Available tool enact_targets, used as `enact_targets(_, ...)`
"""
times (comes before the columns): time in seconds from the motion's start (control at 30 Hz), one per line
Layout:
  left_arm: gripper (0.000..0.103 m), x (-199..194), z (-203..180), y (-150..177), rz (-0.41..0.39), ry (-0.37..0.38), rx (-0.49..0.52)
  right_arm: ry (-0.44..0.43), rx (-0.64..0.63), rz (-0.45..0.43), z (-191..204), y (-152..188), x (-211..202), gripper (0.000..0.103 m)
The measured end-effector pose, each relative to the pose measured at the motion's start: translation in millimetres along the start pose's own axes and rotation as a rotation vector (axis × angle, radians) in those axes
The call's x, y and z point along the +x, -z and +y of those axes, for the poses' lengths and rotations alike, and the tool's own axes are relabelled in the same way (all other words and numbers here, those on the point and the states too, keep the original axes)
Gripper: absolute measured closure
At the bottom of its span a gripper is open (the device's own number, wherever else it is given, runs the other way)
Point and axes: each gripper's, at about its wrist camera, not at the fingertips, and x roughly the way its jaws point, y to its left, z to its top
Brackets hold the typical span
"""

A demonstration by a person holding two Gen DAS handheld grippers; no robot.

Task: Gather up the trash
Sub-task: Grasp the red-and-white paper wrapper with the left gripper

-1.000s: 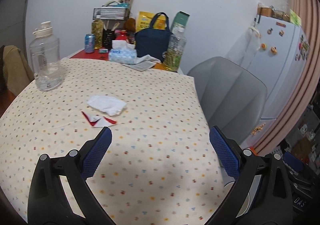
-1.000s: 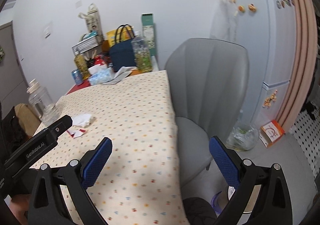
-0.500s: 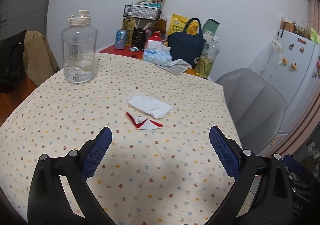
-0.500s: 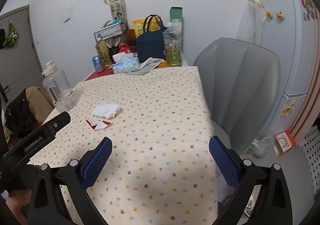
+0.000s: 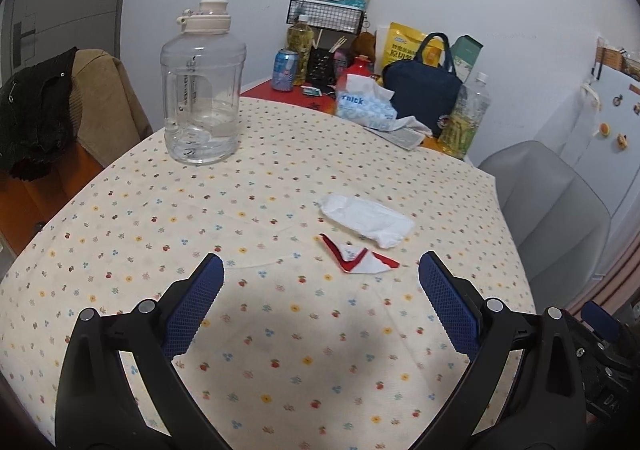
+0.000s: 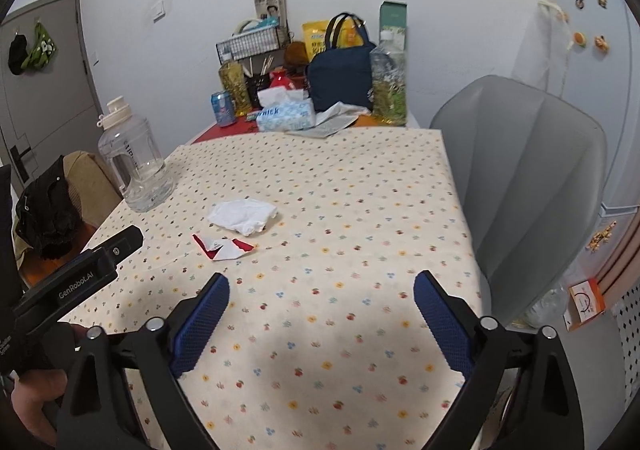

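A crumpled white tissue (image 5: 366, 219) lies mid-table on the dotted tablecloth (image 5: 280, 350); it also shows in the right wrist view (image 6: 242, 215). A torn red and white wrapper (image 5: 356, 259) lies just in front of it, also seen in the right wrist view (image 6: 224, 247). My left gripper (image 5: 320, 282) is open and empty, hovering above the cloth a little short of the wrapper. My right gripper (image 6: 322, 300) is open and empty, to the right of the wrapper. The left gripper's body (image 6: 76, 282) shows at the left of the right wrist view.
A big clear water jug (image 5: 203, 90) stands at the table's left. A tissue pack (image 5: 366, 108), navy bag (image 5: 424, 84), bottles, a can (image 5: 285, 70) and a wire basket crowd the far end. A grey chair (image 6: 528, 186) stands right; a fridge (image 6: 580, 30) behind it.
Both grippers have swung left and moved in over the table. The tissue and wrapper now sit nearer the centre of both views. Both stay open.
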Motion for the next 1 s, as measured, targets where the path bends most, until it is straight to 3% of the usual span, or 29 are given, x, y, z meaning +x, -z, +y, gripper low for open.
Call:
enact_targets(0.37,0.006,37,16,-7,0.066,-0.026,-0.019,-0.048,-0.033,0.073,26,-14,47,0.016)
enact_targets(0.53,0.007,56,10,-9,0.095,-0.014,-0.017,-0.036,-0.018,0.092,19,-20,60,0.016)
enact_targets(0.87,0.027,94,-9,-12,0.172,0.006,0.000,-0.007,0.010,0.112,2,-30,79,0.016)
enact_targets(1.0,0.029,105,-11,-15,0.195,0.004,-0.005,-0.005,0.011,0.112,0,-36,84,0.016)
